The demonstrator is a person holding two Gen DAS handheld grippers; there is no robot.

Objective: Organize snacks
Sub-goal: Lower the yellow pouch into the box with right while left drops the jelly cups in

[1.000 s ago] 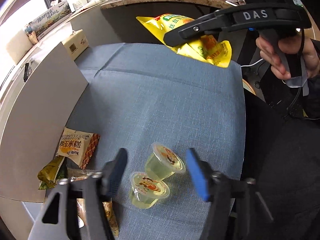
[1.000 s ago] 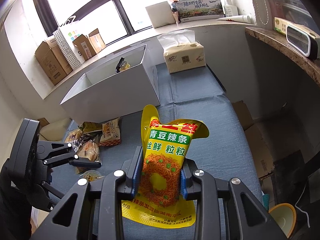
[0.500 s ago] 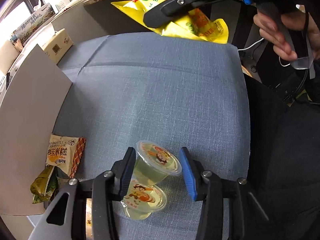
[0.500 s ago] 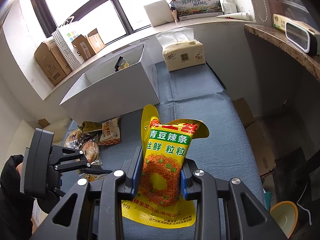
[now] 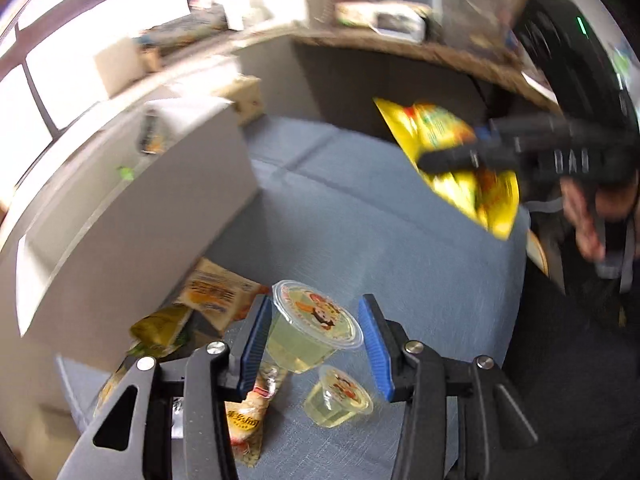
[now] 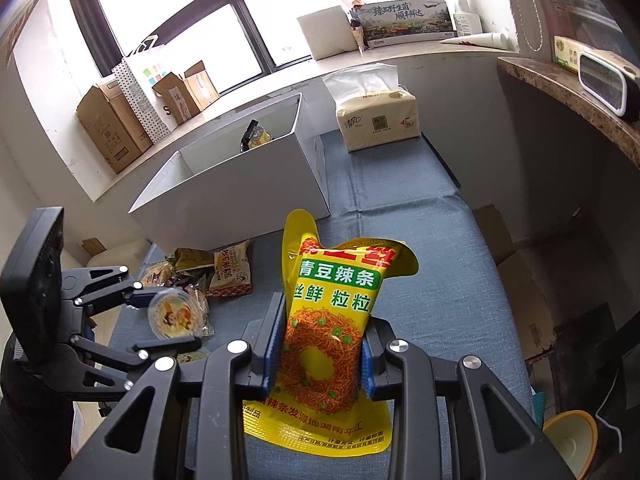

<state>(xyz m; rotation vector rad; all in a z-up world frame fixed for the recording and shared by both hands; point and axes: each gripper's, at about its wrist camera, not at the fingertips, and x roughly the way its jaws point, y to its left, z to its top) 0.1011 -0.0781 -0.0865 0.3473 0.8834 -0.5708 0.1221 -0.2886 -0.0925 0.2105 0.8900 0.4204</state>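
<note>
In the left wrist view my left gripper [image 5: 314,312] is shut on a clear jelly cup [image 5: 308,340] with a cartoon lid, held tilted above the blue cloth [image 5: 360,240]. A second jelly cup [image 5: 338,398] stands on the cloth below it. The right wrist view shows that left gripper [image 6: 160,320] and its jelly cup [image 6: 174,314] at the lower left. My right gripper [image 6: 320,332] is shut on a yellow snack bag [image 6: 332,312], upright above the cloth. From the left wrist the same yellow bag [image 5: 452,160] appears blurred at the upper right.
An open white box [image 6: 240,196] stands at the cloth's far left side with a packet inside. Several snack packets [image 6: 224,268] lie in front of it. A tissue pack [image 6: 376,120] sits behind the box. An orange-rimmed bowl [image 6: 570,436] is on the floor to the right.
The left gripper closed on the farther jelly cup and lifted it off the cloth, rolling as it rose. The other cup stayed put. The right gripper and its bag have not moved.
</note>
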